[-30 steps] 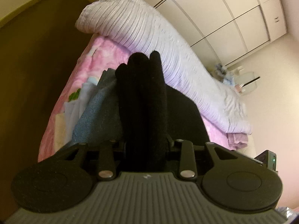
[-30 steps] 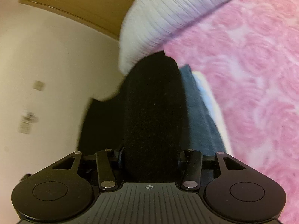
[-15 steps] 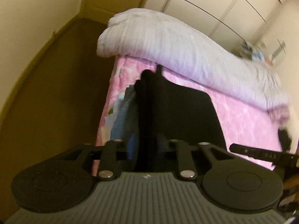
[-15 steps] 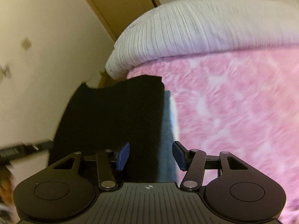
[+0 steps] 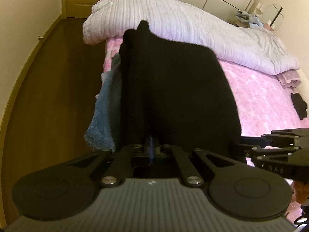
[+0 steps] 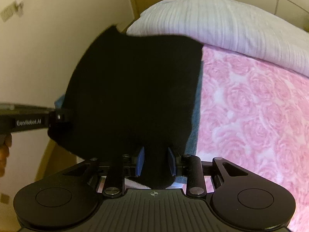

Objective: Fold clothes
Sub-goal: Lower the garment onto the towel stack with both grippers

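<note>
The black garment (image 5: 173,89) hung over the pink bedspread (image 6: 251,106), long axis running away from both cameras. The left gripper (image 5: 151,145) was fully closed; the right gripper (image 6: 155,161), jaws just narrowing, pinched its near edge.

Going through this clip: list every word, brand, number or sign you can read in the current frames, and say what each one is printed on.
"GenRobot.AI": white lettering on the side of the left hand-held gripper, seen in the right wrist view.
"DAS": faint raised letters on the body of the right hand-held gripper, seen in the left wrist view; any letters before them cannot be made out.
Nothing readable on the black garment, the bedding or the walls.
</note>
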Demonstrator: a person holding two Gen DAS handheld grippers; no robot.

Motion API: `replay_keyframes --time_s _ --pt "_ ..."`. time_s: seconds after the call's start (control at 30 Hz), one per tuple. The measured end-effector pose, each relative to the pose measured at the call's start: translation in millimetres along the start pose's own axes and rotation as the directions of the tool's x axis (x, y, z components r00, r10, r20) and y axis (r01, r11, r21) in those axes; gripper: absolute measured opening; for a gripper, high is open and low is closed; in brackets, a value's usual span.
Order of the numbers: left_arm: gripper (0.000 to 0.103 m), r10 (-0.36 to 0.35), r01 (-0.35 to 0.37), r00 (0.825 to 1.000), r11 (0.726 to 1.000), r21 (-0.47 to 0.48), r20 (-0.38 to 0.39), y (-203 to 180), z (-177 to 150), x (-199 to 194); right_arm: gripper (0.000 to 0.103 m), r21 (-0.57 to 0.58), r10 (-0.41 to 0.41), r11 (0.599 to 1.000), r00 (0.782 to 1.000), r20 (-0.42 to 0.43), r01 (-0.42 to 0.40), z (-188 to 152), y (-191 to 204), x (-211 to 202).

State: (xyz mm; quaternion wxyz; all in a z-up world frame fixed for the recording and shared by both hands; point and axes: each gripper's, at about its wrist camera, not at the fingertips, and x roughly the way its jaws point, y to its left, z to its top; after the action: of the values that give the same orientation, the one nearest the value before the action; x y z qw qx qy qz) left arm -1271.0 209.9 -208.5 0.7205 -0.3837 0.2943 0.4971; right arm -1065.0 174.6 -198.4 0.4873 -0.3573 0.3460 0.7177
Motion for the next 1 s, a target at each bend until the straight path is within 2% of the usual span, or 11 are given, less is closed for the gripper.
replay_keyframes --time_s 0.13,0.27,0.43,0.53,0.63,0.73,0.83,1.0 --pt "0.001 -0.006 0.005 1.000 0.998 -0.070 -0.022 8 2 -7 0.033 -0.084 -0.038 0.996 0.999 -0.006 0.037 -6 15 2" --pt "0.000 -0.002 0.001 1.000 0.999 -0.048 -0.029 0 23 -25 0.033 -0.037 -0.033 0.999 0.999 -0.013 0.032 8 4 -10" --pt "0.000 -0.019 0.019 0.999 1.000 -0.003 0.045 -6 55 -37 0.033 0.041 -0.025 0.999 0.998 0.058 0.023 39 -16 -26" --pt "0.000 -0.010 0.009 0.999 0.999 0.036 0.048 -7 74 -19 0.033 0.062 -0.040 0.997 0.996 0.079 0.035 57 -25 -22" --pt "0.000 0.004 -0.006 1.000 0.998 0.056 0.025 -3 78 0 0.033 0.074 -0.058 0.996 0.996 0.066 0.053 68 -31 -7" --pt "0.002 0.004 -0.005 1.000 0.999 0.032 0.019 10 79 12 0.033 0.090 -0.027 0.996 0.999 0.024 0.025 69 -36 16" --pt "0.003 0.033 -0.034 0.999 0.999 0.026 0.016 18 82 23 0.035 0.083 -0.013 0.997 1.000 0.011 0.012 73 -28 32" --pt "0.003 0.047 -0.048 0.999 0.999 -0.021 -0.011 30 93 29 0.037 0.013 0.004 1.000 1.000 -0.013 -0.004 87 -16 34"
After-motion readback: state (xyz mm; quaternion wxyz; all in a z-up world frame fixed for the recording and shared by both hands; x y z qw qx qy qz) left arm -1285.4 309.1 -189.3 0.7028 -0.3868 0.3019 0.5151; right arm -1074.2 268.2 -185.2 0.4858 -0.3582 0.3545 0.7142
